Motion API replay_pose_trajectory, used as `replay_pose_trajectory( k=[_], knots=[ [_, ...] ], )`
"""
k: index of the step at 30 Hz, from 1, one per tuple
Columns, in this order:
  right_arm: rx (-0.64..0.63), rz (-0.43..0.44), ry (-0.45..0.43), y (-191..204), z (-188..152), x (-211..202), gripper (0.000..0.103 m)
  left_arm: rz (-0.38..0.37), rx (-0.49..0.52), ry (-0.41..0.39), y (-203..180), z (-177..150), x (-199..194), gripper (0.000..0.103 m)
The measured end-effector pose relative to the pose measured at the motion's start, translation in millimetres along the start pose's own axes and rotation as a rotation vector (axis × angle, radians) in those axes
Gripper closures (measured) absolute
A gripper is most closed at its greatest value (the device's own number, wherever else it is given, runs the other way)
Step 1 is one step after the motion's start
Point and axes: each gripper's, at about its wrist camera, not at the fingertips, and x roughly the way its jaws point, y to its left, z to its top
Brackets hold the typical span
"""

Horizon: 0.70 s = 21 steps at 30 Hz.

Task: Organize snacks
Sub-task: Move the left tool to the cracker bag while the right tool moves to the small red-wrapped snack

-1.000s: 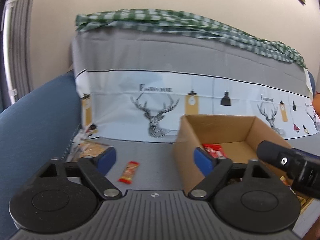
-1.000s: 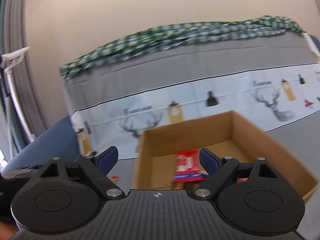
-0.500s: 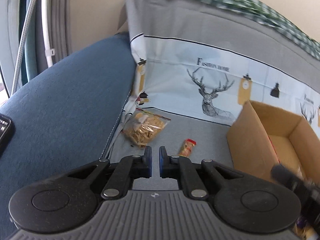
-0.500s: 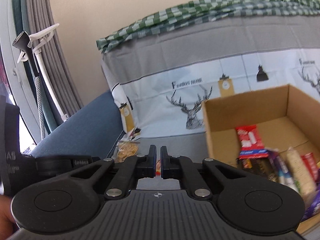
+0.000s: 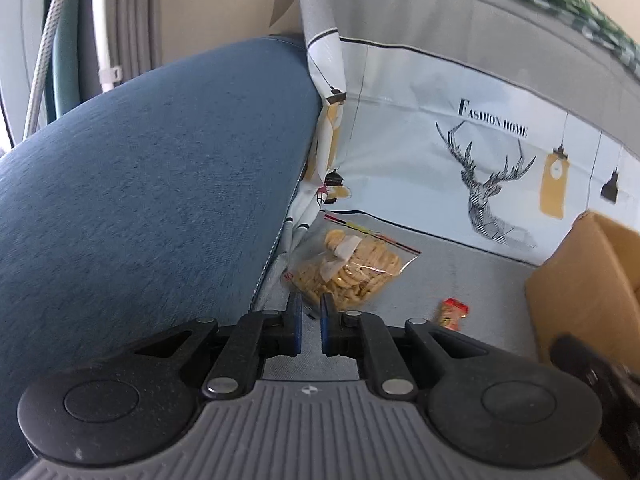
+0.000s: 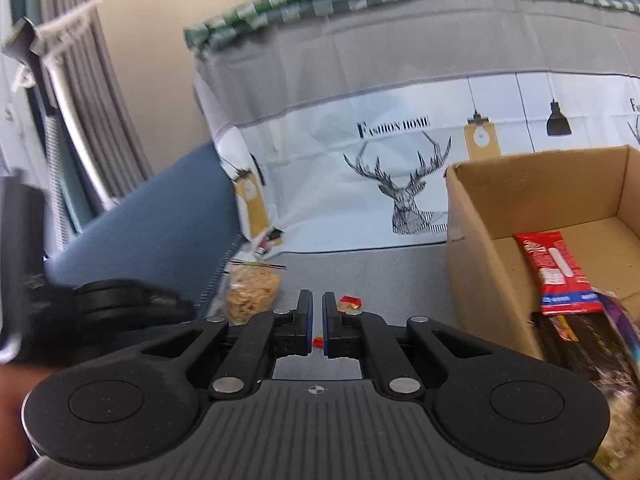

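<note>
Your left gripper (image 5: pixel 308 312) is showing its jaws nearly closed on nothing, just below the clear bag of crackers (image 5: pixel 351 270) lying at frame centre. Your right gripper (image 6: pixel 317 314) is likewise pinched narrow and empty. The small red snack (image 5: pixel 453 311) is sitting lower right beside the cardboard box (image 6: pixel 476 248). The cover is reading "FASHION HOME" (image 5: pixel 492 121).

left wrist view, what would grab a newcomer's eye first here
The clear bag of yellow crackers lies on the grey seat just ahead of the shut left claw. Behind it hangs the deer-print cover, and the cardboard box sits to the right.
</note>
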Motion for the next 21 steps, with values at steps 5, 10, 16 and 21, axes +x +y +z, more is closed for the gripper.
replay_pose_trajectory(
  k=[5,10,16,21],
  knots=[
    [0.05,-0.063,0.086,1,-5,56,0.096,-0.046,-0.006,-0.027,-3,4,13,0.07],
    [0.039,-0.098,0.135,6,-12,95,0.053,-0.074,-0.006,-0.028,-10,10,34,0.058],
    [0.013,-0.114,0.181,13,-24,126,0.053,-0.103,0.027,0.019,-24,14,63,0.028],
    [0.001,-0.124,0.2,14,-27,135,0.078,-0.048,0.086,0.026,-37,11,85,0.019]
  ],
)
